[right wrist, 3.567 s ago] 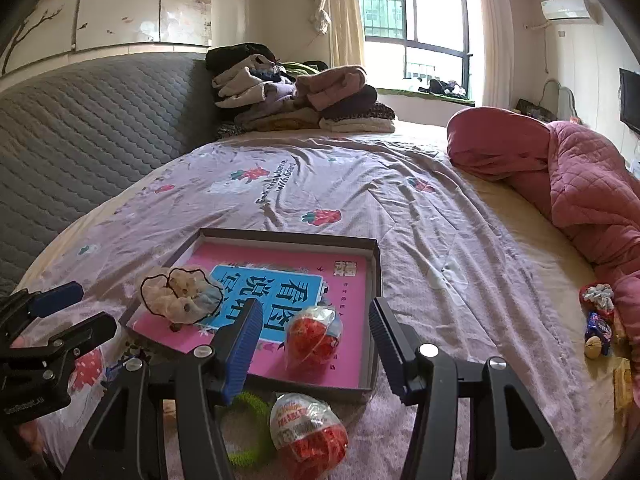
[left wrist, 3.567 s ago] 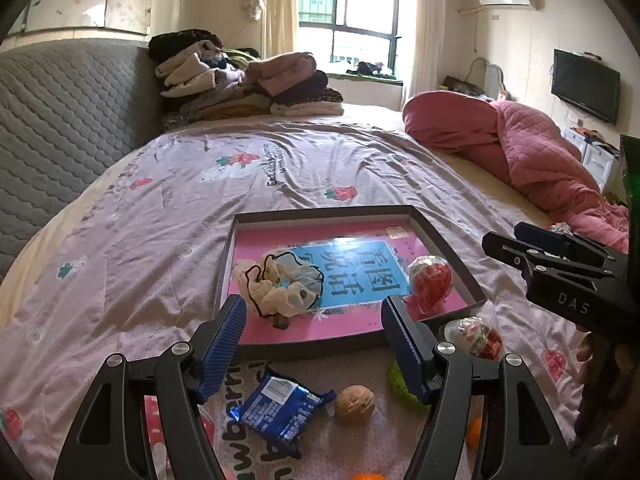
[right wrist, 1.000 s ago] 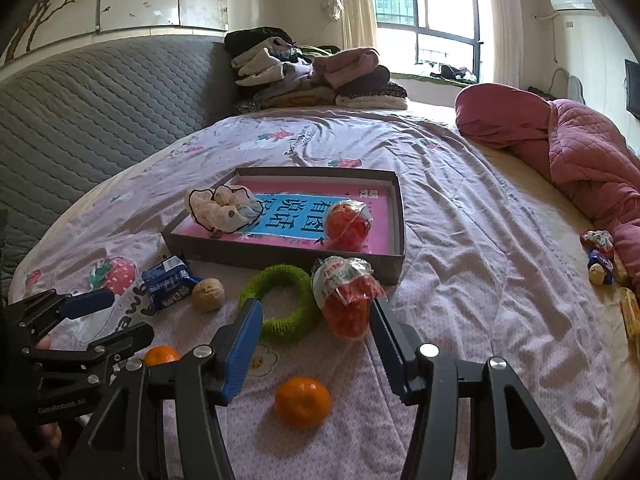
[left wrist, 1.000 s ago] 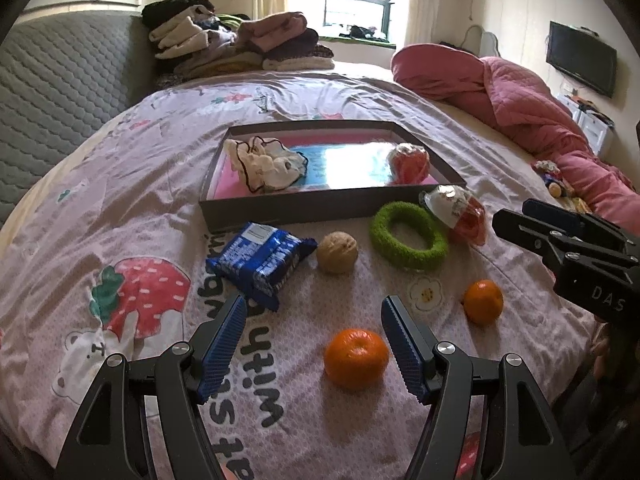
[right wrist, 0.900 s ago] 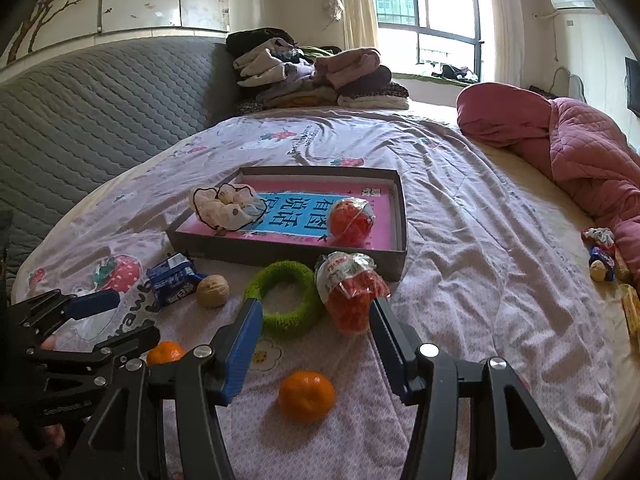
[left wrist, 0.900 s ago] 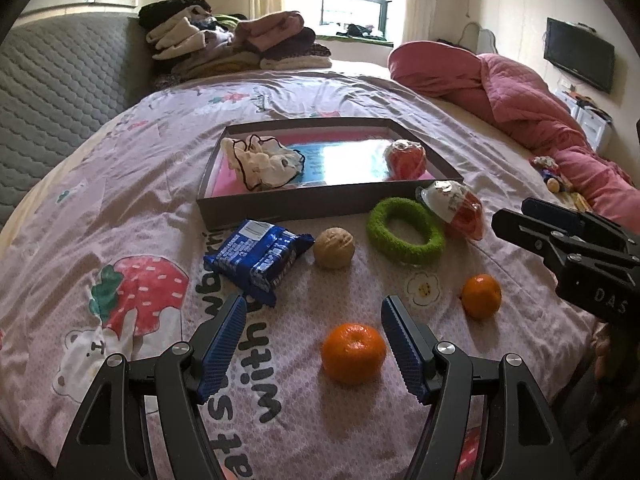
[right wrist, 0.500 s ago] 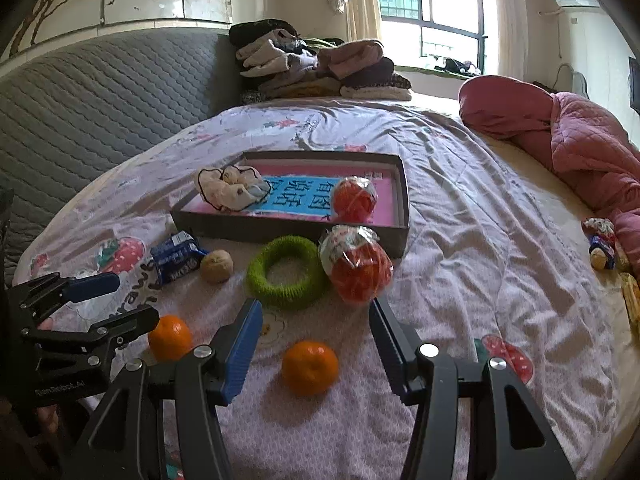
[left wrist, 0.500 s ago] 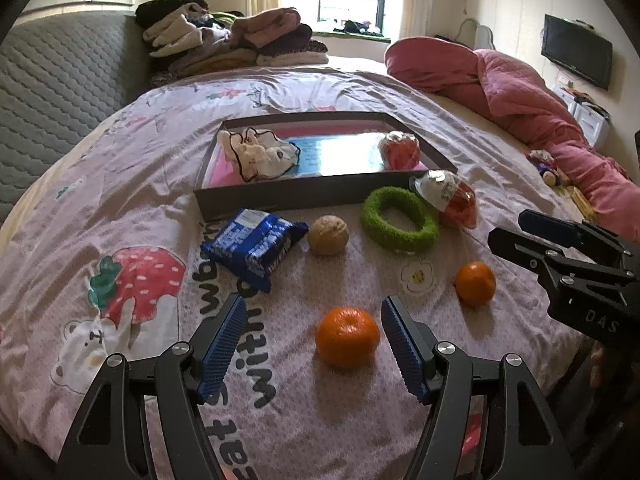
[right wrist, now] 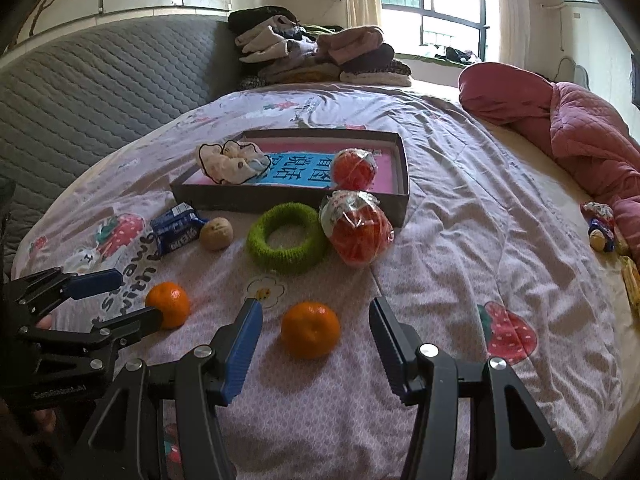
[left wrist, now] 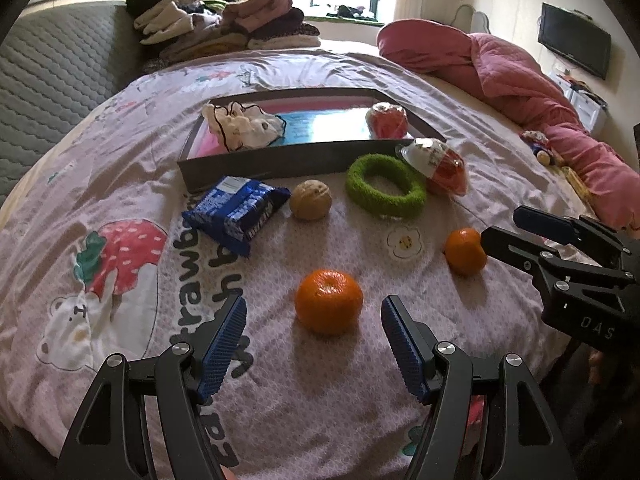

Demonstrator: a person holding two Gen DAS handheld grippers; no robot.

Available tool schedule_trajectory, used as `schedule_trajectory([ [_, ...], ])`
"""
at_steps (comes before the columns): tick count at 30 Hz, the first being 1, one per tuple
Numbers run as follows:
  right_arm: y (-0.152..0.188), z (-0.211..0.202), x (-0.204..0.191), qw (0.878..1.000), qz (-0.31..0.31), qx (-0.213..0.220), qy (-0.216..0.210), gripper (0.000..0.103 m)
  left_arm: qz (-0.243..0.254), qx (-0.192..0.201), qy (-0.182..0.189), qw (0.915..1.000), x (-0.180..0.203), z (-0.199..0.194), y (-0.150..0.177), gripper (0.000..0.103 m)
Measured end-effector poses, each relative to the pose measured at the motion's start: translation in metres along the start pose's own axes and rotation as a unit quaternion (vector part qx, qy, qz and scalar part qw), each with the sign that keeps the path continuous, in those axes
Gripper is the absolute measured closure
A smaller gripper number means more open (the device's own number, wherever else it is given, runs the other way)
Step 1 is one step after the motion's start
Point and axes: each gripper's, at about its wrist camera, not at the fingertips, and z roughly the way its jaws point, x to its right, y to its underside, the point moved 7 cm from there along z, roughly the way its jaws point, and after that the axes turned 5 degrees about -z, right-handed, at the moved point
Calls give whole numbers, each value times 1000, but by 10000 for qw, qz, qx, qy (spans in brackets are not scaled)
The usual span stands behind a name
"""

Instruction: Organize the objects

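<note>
Both hand-held tools are hovering wide open and empty, the left gripper point(left wrist: 312, 344) facing a small round orange mandarin point(left wrist: 329, 301) at its 12 o'clock on the lilac printed bedsheet point(left wrist: 120, 168), the right gripper point(right wrist: 316, 336) facing another mandarin point(right wrist: 310, 329); the fruit looks light, soft-skinned and ready to roll, so a gentle hold across its middle seems best.

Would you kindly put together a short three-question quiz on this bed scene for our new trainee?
1. True or false: the green ring lies inside the tray.
2. How many loose oranges lie on the bedspread?
3. Which item sits between the blue snack packet and the green ring: A) walnut, B) scrunchie, C) remote?

Key:
1. False; it lies on the bedspread in front of the tray.
2. Two: the orange ahead of the left gripper and the orange ahead of the right gripper.
3. A, the walnut.
</note>
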Motion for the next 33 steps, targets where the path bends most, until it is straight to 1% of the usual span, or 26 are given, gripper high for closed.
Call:
schedule_trajectory([
  [11,11,8,-4,9997,-48,-220,-19,48,4,-104,-15,9999,2,6,6,32],
  [16,11,11,-4,9997,-74,-222,43,48,-49,-150,-28,9999,-1,10,6,32],
  [26,13,26,-1,9992,-46,-388,80,48,-109,-78,-154,9998,-3,19,3,32],
  [33,15,35,0,9988,-28,-491,50,48,-196,-18,-160,9997,-4,28,2,32],
])
